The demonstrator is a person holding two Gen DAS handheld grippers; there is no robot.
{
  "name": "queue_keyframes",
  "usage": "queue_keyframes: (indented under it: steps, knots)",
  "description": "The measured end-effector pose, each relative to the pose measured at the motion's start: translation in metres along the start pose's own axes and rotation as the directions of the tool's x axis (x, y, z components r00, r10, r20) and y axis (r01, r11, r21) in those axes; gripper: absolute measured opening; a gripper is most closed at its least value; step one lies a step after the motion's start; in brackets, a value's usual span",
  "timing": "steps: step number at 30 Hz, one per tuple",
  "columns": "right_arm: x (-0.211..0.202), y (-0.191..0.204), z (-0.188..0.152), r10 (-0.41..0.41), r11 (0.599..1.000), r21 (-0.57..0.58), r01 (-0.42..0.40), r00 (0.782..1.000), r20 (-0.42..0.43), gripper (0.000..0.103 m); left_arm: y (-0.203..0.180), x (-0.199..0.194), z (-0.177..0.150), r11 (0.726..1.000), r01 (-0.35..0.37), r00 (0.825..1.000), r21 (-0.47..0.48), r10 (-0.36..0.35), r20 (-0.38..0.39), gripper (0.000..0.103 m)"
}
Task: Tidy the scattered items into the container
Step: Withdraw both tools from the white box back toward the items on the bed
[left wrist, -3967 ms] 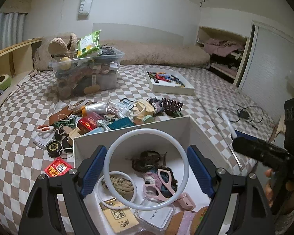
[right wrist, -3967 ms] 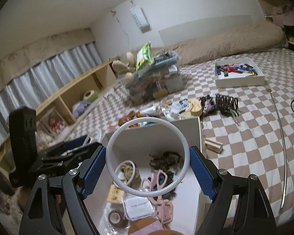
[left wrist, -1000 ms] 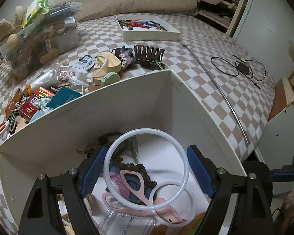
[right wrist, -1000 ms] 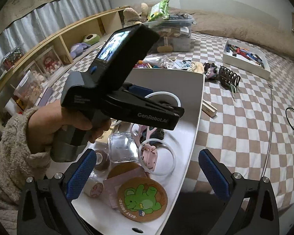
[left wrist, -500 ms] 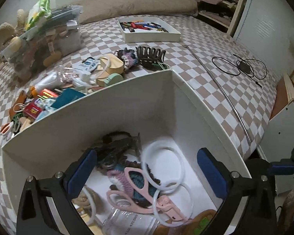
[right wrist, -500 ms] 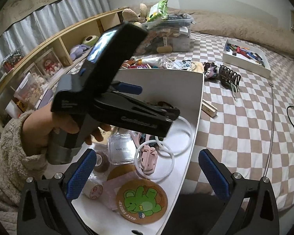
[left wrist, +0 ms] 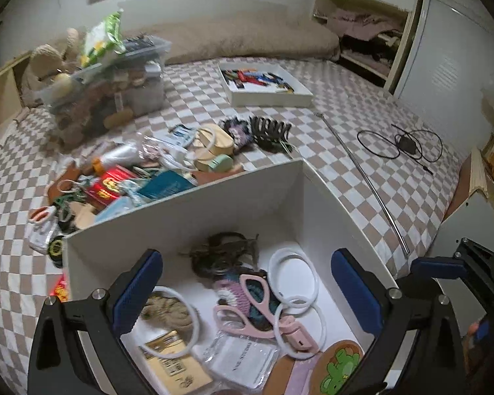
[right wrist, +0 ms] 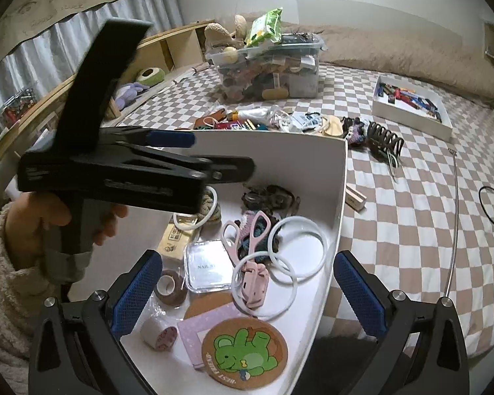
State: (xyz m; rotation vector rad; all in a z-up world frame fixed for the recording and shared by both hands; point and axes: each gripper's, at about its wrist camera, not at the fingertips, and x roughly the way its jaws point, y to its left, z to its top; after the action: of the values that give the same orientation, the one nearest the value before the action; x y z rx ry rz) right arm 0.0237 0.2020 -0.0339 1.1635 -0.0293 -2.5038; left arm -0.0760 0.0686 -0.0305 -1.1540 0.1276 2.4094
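Left gripper jaws have just been opening and now stand spread wide, nothing between the pads; it hangs over the white container. Right gripper is also wide open and empty, over the near end of the same box.

The large white ring lies flat in the box near the right wall, overlapping a smaller white ring and the pink scissors. Also in there: rope coil, clear nail case, green frog coaster, tape roll.

Remaining scattered pile sits on the checkered bed just beyond the far wall of the box: red packet, teal card, wooden piece, dark claw clip, knit scrunchie, small scissors.

Handling, my read:
- claw clip: rigid plastic, light, teeth snag on neighbours; grip across the spine, not the teeth
- scrunchie: soft, compresses; pinch the bulk, needs near-full close
- red packet and teal card: thin, flat, likely slippery on fabric; take by an edge that overhangs the pile
- wooden piece: stiff, smooth curved face, may slip; grip on flat sides
- small scissors: take at the handles
- clear wrappers in the pile are crinkly and may drag other bits along

Everything looks light, nothing obviously fragile
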Motion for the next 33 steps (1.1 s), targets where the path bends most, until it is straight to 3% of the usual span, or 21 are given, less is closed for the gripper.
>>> queue_keyframes:
  steps: [16, 23, 33]
  knots:
    - [-0.004, 0.022, 0.013, -0.032, 0.999, -0.018, 0.034, 0.996, 0.082, 0.103, 0.034, -0.067, -0.021, 0.997, -0.063, 0.991, -0.041, 0.067, 0.119, 0.103]
    - [-0.005, 0.024, 0.013, -0.056, 0.998, -0.036, 0.060, 0.992, 0.113, 0.103, 0.037, -0.084, -0.035, 0.992, -0.122, 0.976, -0.044, 0.128, 0.176, 0.103]
    - [-0.006, 0.018, 0.013, -0.149, 0.988, -0.019, 0.155, 0.971, 0.187, 0.103, 0.046, -0.094, -0.058, 0.982, -0.171, 0.961, -0.078, 0.184, 0.205, 0.103]
